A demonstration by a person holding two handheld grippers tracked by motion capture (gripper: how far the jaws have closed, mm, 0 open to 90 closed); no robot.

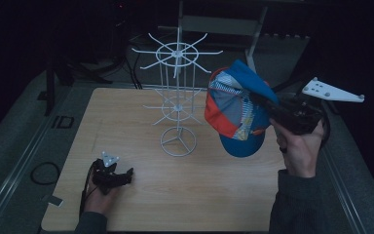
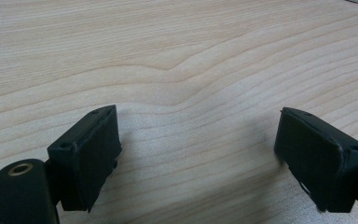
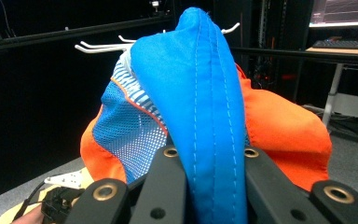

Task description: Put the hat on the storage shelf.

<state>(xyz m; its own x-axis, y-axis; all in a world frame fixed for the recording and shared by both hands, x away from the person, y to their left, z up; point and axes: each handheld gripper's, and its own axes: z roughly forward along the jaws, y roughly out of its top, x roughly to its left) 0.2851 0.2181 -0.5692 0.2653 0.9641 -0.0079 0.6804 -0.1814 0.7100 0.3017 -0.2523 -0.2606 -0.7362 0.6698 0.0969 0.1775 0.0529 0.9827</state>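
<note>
dark room, wooden table (image 1: 175, 195): right gripper (image 1: 272, 109) pinches the cap (image 1: 236, 112) aloft beside the white wire rack (image 1: 177, 97), hanging not yet done; left gripper (image 1: 119, 176) rests spread on the table.

Left gripper (image 1: 126, 174) low at 7 o'clock, jaws wide apart, empty. Right gripper (image 1: 268, 108) raised at 3 o'clock, jaws clamped tight, hand (image 1: 299, 148) gripping beneath.

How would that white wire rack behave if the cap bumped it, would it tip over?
Probably it would wobble. The white wire rack is tall and thin on a small round base, so it looks light and top-heavy. The cap, pinched in the right hand-held gripper, sags like soft cloth, so a bump would likely be gentle.
</note>
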